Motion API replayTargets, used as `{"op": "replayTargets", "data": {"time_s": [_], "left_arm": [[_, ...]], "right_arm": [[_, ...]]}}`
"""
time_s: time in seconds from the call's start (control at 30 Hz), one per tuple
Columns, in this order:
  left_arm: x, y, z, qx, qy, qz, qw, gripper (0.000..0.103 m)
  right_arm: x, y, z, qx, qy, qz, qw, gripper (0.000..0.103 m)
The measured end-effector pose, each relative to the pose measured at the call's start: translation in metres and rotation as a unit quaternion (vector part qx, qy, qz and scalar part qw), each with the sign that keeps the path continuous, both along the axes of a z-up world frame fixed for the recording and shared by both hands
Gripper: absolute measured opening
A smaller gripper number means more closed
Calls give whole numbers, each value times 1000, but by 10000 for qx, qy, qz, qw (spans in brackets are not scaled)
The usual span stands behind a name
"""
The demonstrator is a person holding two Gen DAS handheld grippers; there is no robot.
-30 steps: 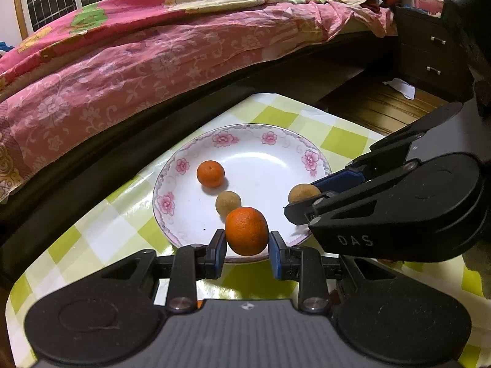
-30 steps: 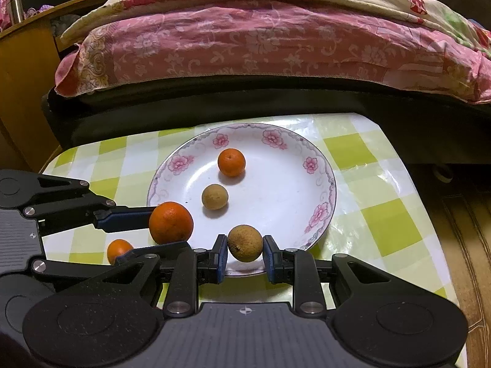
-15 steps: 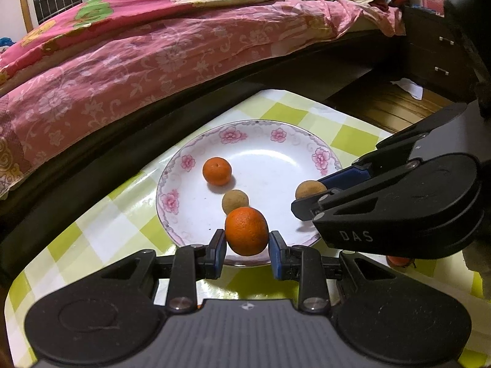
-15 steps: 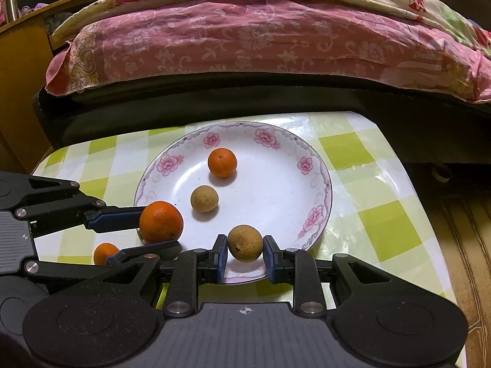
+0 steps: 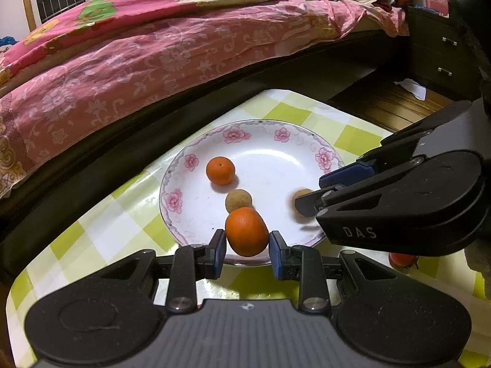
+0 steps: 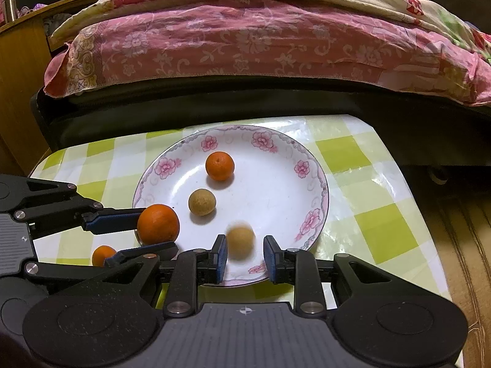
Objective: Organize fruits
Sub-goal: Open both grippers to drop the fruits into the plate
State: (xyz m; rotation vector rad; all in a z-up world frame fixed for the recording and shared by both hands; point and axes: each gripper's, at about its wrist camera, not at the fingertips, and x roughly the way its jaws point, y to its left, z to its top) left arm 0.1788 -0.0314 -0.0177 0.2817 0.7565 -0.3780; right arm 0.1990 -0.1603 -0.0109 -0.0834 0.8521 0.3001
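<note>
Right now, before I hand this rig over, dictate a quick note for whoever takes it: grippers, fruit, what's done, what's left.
Left gripper: shut on the large orange, held over the near rim of the white floral plate.
Right gripper: jaws open; the blurred tan fruit between them looks to be dropping onto the plate.
Done: small orange and round tan fruit lie on the plate.
Left: release the large orange, then fetch the loose small orange from the green checked tablecloth.

Home bedroom: bed (image 6: pixel 260 86) with pink floral quilt (image 5: pixel 153 58), drawers (image 5: pixel 442 58), checkered tablecloth (image 6: pixel 368 184).
</note>
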Motion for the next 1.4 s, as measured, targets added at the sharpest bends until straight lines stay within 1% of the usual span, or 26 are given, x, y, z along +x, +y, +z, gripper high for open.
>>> {"op": "replayTargets", "data": {"time_s": [0.1, 0.23, 0.97, 1.4], "left_arm": [[0, 0, 1, -4, -20, 18, 10000, 38], [-1, 1, 3, -22, -45, 20, 10000, 38], [-8, 4, 11, -50, -128, 30, 9999, 38], [-25, 16, 24, -98, -197, -39, 9997, 38]], "right_arm": [[-1, 0, 1, -8, -11, -13, 10000, 24], [-1, 0, 1, -43, -47, -37, 10000, 27], [-3, 1, 5, -79, -156, -68, 9998, 27], [-11, -1, 15, -30, -249, -32, 9997, 28]]}}
